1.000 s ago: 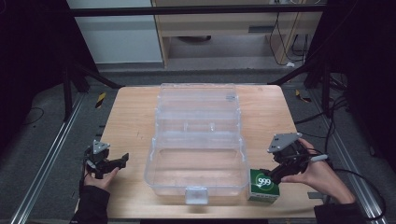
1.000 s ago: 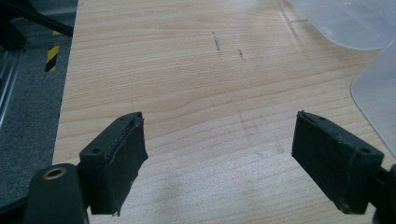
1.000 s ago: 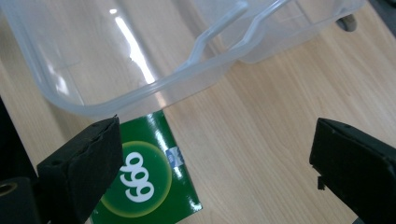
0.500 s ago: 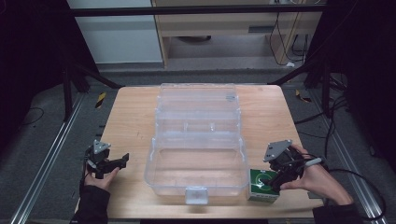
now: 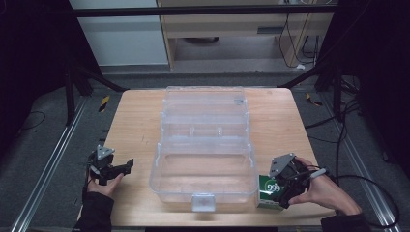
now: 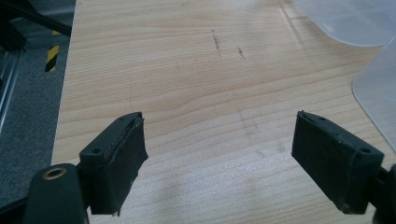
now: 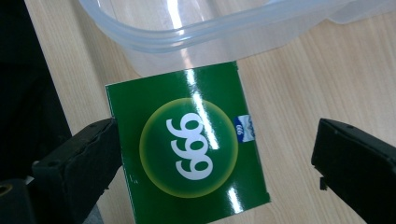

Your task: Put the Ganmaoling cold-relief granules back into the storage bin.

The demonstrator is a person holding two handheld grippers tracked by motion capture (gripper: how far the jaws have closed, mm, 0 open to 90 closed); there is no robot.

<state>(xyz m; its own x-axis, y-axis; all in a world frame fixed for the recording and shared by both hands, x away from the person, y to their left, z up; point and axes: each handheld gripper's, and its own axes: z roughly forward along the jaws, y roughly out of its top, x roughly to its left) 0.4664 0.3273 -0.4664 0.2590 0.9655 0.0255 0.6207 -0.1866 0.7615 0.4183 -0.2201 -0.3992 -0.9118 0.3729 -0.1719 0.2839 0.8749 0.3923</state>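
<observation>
Green box (image 7: 187,144): one | clear bin (image 5: 205,145): one | tools: two, both released, perhaps brushing box

overhead forward-down view, two close jaw-mounted views

The glossy green cardboard box (image 7: 187,144) lies on the matt pale wooden table (image 6: 196,70) beside the smooth clear plastic case (image 5: 205,145).

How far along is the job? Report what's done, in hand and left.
Done: the clear plastic box lies open on the table. In hand: the right hand-held gripper straddles the green "999" box, jaws just opened wider, one gap visible. Left: gripping and lifting. The left hand-held gripper is open, idle.
</observation>
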